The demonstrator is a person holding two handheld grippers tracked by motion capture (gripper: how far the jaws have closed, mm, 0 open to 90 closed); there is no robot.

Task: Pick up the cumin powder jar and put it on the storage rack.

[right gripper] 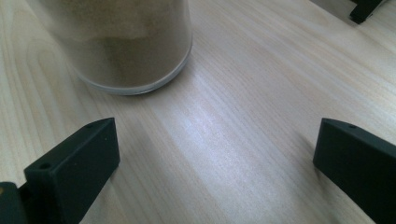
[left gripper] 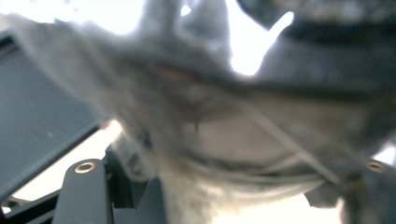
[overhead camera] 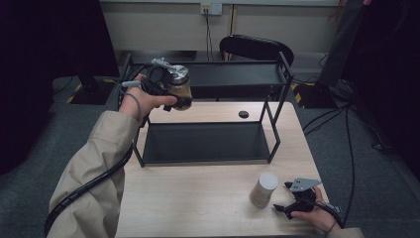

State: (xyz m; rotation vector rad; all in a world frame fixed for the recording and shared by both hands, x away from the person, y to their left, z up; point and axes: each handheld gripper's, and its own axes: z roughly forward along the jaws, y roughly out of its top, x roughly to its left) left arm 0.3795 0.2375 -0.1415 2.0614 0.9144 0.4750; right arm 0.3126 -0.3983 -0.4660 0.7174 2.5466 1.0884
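A jar [overhead camera: 180, 88] with a silver lid and brown contents is held tilted in the air by my left gripper [overhead camera: 173, 99], which is shut on it beside the left end of the black rack's top shelf [overhead camera: 233, 74]. In the left gripper view the jar [left gripper: 224, 140] is a close blur across the left gripper [left gripper: 229, 186]. A second jar [overhead camera: 264, 189] with a pale lid stands on the table at the front right. My right gripper [overhead camera: 282, 197] rests just right of it, open and holding nothing. The right gripper view has this jar's base [right gripper: 126, 46] ahead and left of the right gripper [right gripper: 215, 154].
The two-level black rack [overhead camera: 275, 134] stands on the wooden table [overhead camera: 198, 198], its lower shelf [overhead camera: 205, 144] bare. A small black disc [overhead camera: 243, 114] lies behind it. A dark chair [overhead camera: 255, 47] sits beyond the table. A rack foot [right gripper: 364, 9] shows at the far right.
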